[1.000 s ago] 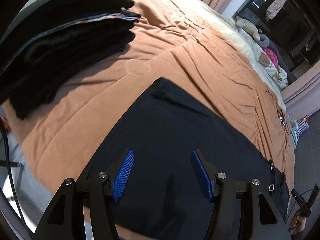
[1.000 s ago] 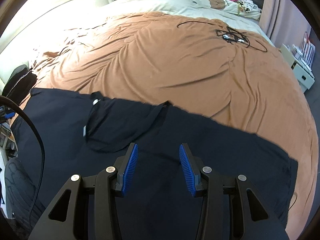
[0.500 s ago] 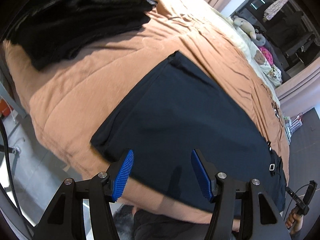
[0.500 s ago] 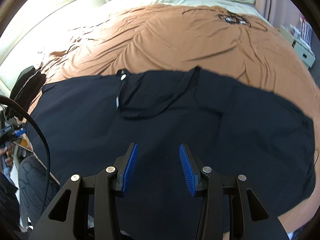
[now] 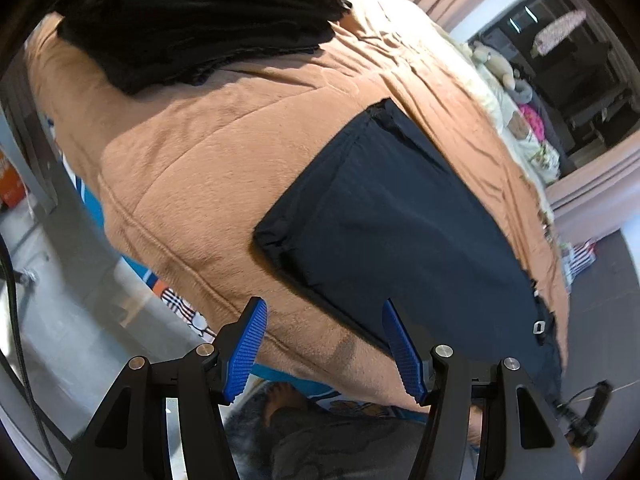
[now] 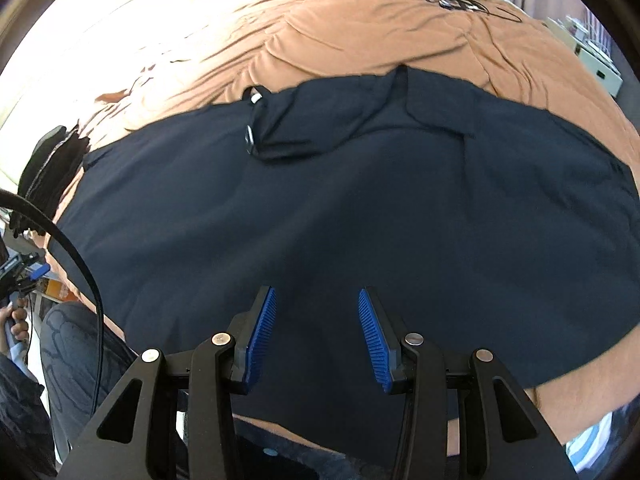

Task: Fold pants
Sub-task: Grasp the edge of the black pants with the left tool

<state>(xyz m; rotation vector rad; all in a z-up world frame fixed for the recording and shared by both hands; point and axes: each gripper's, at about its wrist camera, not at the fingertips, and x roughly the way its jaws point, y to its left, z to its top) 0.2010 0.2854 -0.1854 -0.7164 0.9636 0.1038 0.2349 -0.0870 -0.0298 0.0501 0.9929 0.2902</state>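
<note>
Dark navy pants [image 6: 360,208] lie spread flat across the brown bedspread [image 6: 360,32], waistband and fly with a white button [image 6: 255,98] at the far side. In the left wrist view one leg end [image 5: 384,216] of the pants shows, its hem corner near the bed's front edge. My left gripper [image 5: 323,324] is open above that front edge, close to the hem's lower side, holding nothing. My right gripper [image 6: 316,312] is open over the middle of the pants, nothing between its blue pads [image 6: 262,332].
A pile of folded black clothes [image 5: 208,16] lies on the bed's left corner. Cables [image 6: 460,0] rest on the far bedspread, with soft toys [image 5: 500,68] by the pillows. A person's legs [image 6: 76,344] stand at the bed's front edge. A white box [image 6: 600,68] stands right of the bed.
Both grippers have drawn back toward the bed's near edge and lowered; the pants now fill more of the right view, and the left view now shows the hem corner and the floor.
</note>
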